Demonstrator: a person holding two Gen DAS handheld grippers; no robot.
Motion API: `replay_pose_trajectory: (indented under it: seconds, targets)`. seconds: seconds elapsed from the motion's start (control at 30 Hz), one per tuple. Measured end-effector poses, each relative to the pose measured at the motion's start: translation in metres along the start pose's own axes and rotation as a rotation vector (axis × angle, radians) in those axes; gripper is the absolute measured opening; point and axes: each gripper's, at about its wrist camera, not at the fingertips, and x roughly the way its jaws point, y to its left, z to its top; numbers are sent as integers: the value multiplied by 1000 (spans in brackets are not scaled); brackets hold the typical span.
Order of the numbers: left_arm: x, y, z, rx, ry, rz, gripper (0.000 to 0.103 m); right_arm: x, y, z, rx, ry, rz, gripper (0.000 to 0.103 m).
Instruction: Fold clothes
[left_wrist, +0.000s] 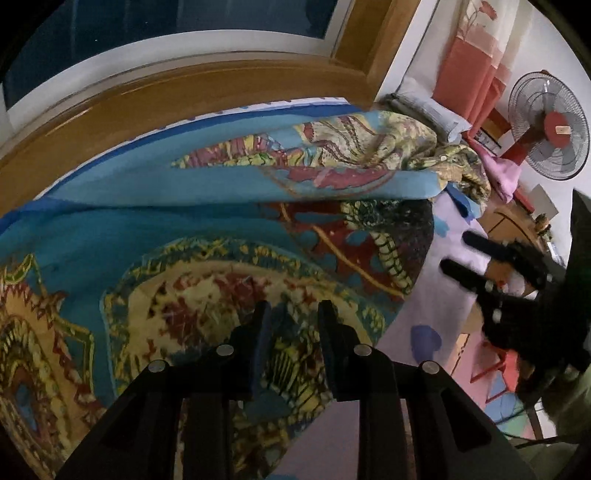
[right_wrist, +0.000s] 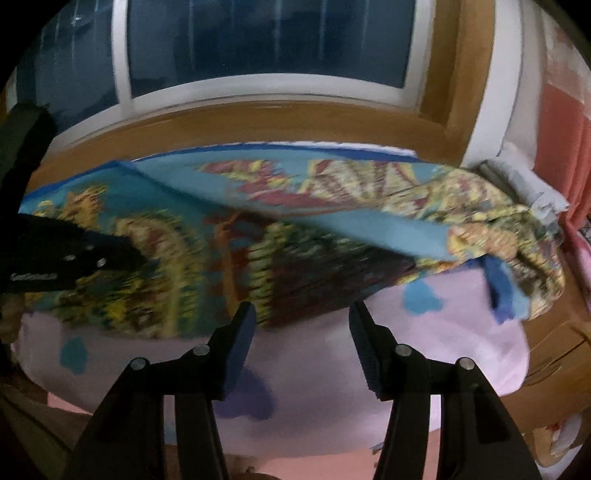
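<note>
Behind the bed (left_wrist: 436, 280) a wooden window frame (left_wrist: 221, 85) is being shown from the left wrist, the left gripper (left_wrist: 293, 314) being held part-open and empty over the patterned garment (left_wrist: 207, 240), while from the right wrist the right gripper (right_wrist: 303, 317), wide open and empty, is being kept near the hem, where the raised fold (right_wrist: 332, 214) could be dragged askew by a careless pinch.

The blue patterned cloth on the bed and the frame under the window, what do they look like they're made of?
The blue cloth with red and yellow print looks like thin woven fabric, perhaps cotton or a synthetic: it drapes in soft folds and bunches at one end, with a matte surface. The brown window frame looks like varnished wood, smooth with a slight sheen, though painted or laminated board cannot be ruled out.
</note>
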Motion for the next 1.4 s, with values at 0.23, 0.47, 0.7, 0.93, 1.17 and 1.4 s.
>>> replay_pose_trajectory:
  seconds: [0.23, 0.47, 0.7, 0.93, 1.17, 1.4]
  targets:
    - [17, -5, 12, -79, 14, 50, 26, 24, -62, 21, -55, 8, -20, 53]
    - [36, -13, 16, -292, 9, 129, 26, 63, -85, 38, -244, 16, 131, 53]
    - [48, -23, 9, -492, -24, 219, 26, 90, -100, 56, -447, 29, 335, 4]
    - [50, -27, 5, -544, -6, 258, 26, 87, -120, 110, -479, -46, 383, 3]
    - [52, -25, 7, -554, 8, 254, 26, 137, -118, 171, -455, -25, 284, 3]
    - [51, -26, 3, -537, 22, 251, 26, 234, -124, 201, -365, 192, 139, 3]
